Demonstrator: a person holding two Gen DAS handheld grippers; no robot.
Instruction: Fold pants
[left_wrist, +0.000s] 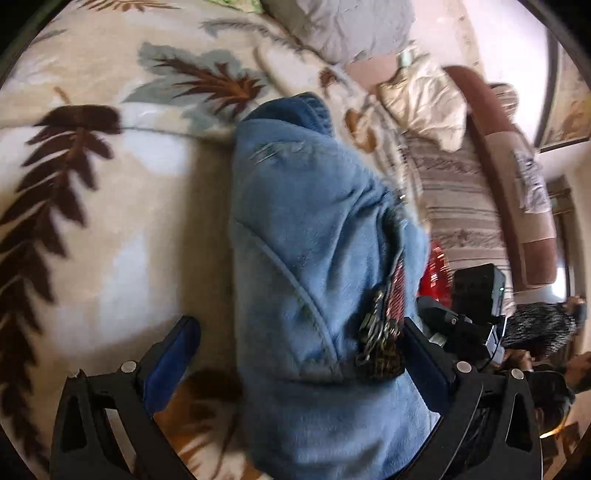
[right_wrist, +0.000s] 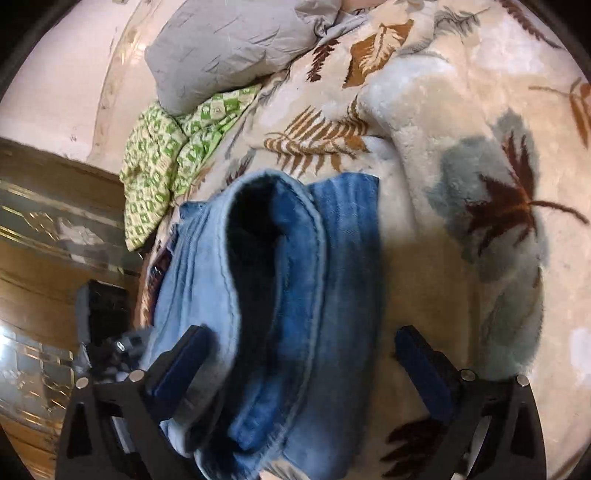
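both grippers spread wide around folded blue pants on a bed.

left gripper and right gripper each stand open, with the pants bunched between the fingers, lying on a cream leaf-print blanket; a gray pillow and green checked cloth lie beyond.

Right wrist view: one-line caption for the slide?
Open right gripper straddling folded blue jeans on a leaf-print blanket.
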